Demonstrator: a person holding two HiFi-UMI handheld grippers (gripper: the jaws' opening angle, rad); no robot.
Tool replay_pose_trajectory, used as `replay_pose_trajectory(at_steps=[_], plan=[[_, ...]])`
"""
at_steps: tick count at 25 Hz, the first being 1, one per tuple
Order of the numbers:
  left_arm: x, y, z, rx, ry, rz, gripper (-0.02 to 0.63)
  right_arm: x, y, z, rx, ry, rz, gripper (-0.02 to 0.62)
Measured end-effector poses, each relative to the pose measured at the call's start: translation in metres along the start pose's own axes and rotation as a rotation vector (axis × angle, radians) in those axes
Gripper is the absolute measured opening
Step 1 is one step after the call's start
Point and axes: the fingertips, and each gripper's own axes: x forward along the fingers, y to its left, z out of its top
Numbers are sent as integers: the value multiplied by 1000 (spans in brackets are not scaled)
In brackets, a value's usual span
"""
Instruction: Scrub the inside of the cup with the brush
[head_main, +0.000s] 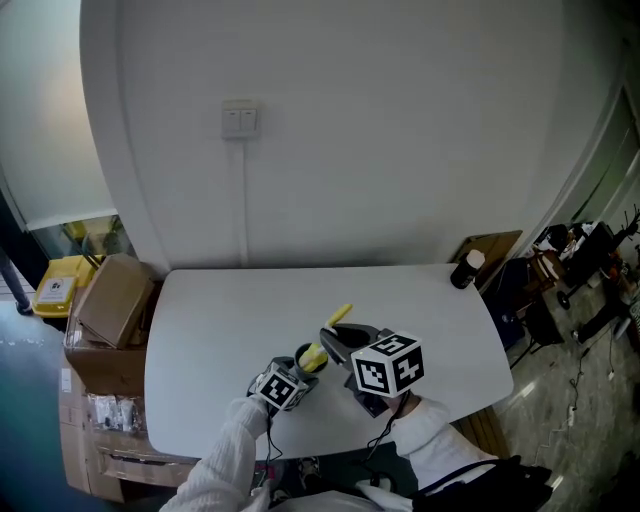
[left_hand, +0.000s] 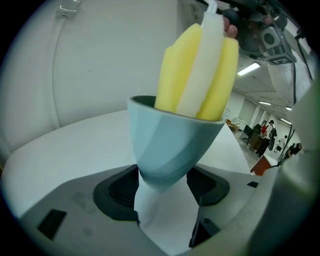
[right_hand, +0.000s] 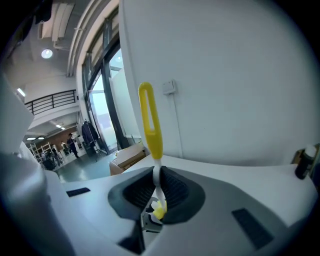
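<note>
A pale blue cup (left_hand: 170, 145) stands tilted between the jaws of my left gripper (left_hand: 162, 189), which is shut on its narrow lower part. A yellow-and-white sponge brush head (left_hand: 200, 70) sticks into the cup and rises above its rim. My right gripper (right_hand: 156, 189) is shut on the brush's white stem, and the yellow looped handle (right_hand: 150, 122) stands up beyond the jaws. In the head view the cup (head_main: 308, 358) sits above the white table (head_main: 220, 320) near its front edge, between the left gripper (head_main: 290, 380) and the right gripper (head_main: 345, 350).
A black bottle with a white cap (head_main: 465, 268) stands at the table's far right corner, beside a wooden board (head_main: 492, 250). Cardboard boxes (head_main: 115, 300) are stacked off the table's left edge. A curved white wall with a switch (head_main: 239, 120) rises behind the table.
</note>
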Motion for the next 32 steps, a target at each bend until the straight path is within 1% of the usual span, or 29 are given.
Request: replay_pose_trajectory(at_steps=[4, 6, 8, 11, 13, 18, 21, 23, 25, 27, 29, 32], plan=[[0, -1, 1, 10, 18, -10, 302, 4, -4, -6, 43, 14, 46, 86], [-1, -1, 1, 9, 23, -15, 302, 12, -6, -20, 56, 39, 55, 86], [-1, -3, 1, 8, 24, -24, 302, 24, -8, -41, 66, 80, 54, 87], [-1, -5, 0, 9, 26, -27, 303, 43, -11, -73, 40, 148, 34, 89], [0, -5, -1, 7, 31, -27, 302, 50, -12, -82, 3, 169, 29, 89], [-1, -1, 2, 13, 35, -6, 302, 50, -12, -80, -115, 210, 5, 87], [-1, -4, 0, 17, 38, -12, 301, 40, -5, -69, -224, 195, -3, 85], [-1, -5, 0, 18, 39, -20, 301, 30, 6, -49, -319, 141, 34, 84], [0, -4, 0, 25, 40, -19, 299, 21, 20, -30, -450, 83, 105, 84], [-1, -4, -1, 29, 44, -18, 298, 17, 29, -22, -556, 57, 175, 84], [-1, -3, -3, 30, 50, -15, 295, 18, 31, -21, -604, 45, 226, 84], [-1, -2, -3, 26, 50, -7, 291, 24, 28, -24, -631, 25, 271, 86]])
